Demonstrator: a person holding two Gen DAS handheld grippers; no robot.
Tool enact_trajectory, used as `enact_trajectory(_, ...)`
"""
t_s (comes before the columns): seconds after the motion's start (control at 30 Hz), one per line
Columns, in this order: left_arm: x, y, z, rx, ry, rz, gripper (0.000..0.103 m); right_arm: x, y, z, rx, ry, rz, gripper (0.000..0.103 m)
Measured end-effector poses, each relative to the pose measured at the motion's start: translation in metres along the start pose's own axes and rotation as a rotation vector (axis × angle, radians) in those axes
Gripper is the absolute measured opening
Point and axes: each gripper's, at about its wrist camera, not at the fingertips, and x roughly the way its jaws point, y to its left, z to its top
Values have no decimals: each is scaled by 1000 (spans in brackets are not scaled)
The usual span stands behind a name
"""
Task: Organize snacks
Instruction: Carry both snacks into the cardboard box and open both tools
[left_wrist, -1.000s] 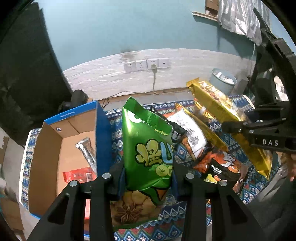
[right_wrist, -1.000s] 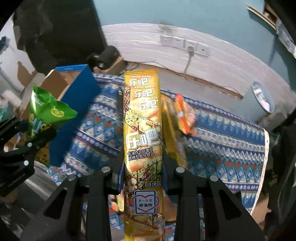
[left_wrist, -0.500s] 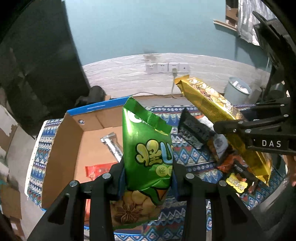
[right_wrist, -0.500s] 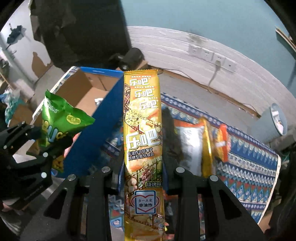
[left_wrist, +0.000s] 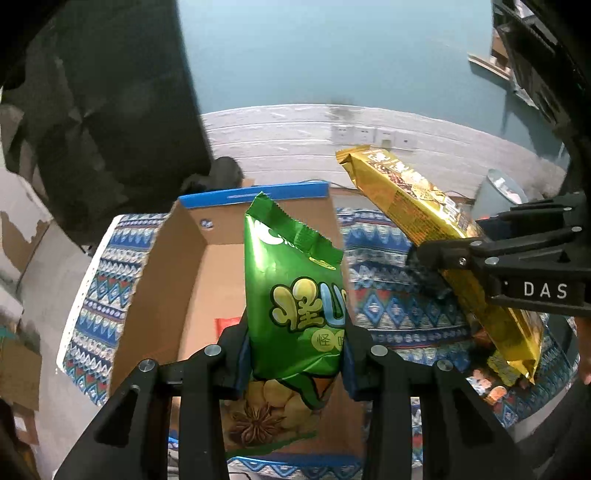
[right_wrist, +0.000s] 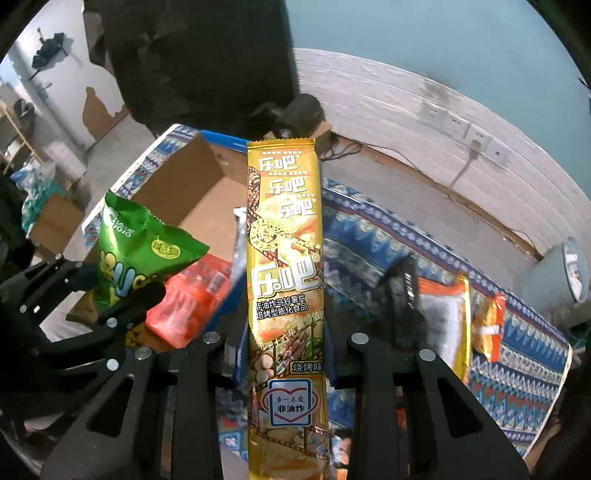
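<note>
My left gripper (left_wrist: 293, 354) is shut on a green snack bag (left_wrist: 295, 295) and holds it upright above the open cardboard box (left_wrist: 173, 280) with a blue rim. My right gripper (right_wrist: 286, 350) is shut on a long gold snack pack (right_wrist: 286, 258), held up beside the box. The gold pack (left_wrist: 436, 236) and the right gripper (left_wrist: 480, 254) show at the right of the left wrist view. The green bag (right_wrist: 136, 251) and the left gripper (right_wrist: 85, 295) show at the left of the right wrist view. A red packet (right_wrist: 192, 295) lies in the box.
Several loose snack packets (right_wrist: 443, 314) lie on the patterned blue cloth (right_wrist: 517, 369) to the right of the box. A grey bin (right_wrist: 565, 273) stands on the floor at the far right. A white-panelled wall with sockets (left_wrist: 369, 134) is behind.
Both grippers have moved left with their packs. The box now lies directly under the green bag, and the loose snacks have slid to the right of view.
</note>
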Motion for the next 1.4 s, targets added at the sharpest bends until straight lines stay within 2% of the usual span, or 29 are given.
enact_trajectory(0.4, 18, 60, -9, -109, 43, 52, 39, 46, 52, 34, -41, 54, 51, 29)
enact_trajectory(0.83, 40, 97, -14, -175, 95, 104, 39, 87, 91, 59, -39, 106, 88, 30)
enact_trajectory(0.9, 43, 101, -15, -189, 106, 102, 40, 92, 93, 60, -33, 107, 93, 36)
enact_trajectory(1.0, 46, 105, -18, -203, 129, 107, 46, 91, 92, 61, -27, 96, 89, 39)
enact_trajectory(1.07, 46, 104, -19, -202, 132, 112, 59, 90, 91, 61, -26, 91, 88, 42)
enact_trajectory(1.13, 43, 103, -19, -196, 123, 116, 63, 87, 89, 59, -31, 87, 75, 43)
enact_trajectory(1.2, 40, 101, -17, -187, 115, 111, 71, 84, 86, 56, -33, 84, 63, 50)
enact_trajectory(1.4, 33, 87, -13, -153, 95, 87, 75, 71, 72, 46, -31, 75, 41, 59)
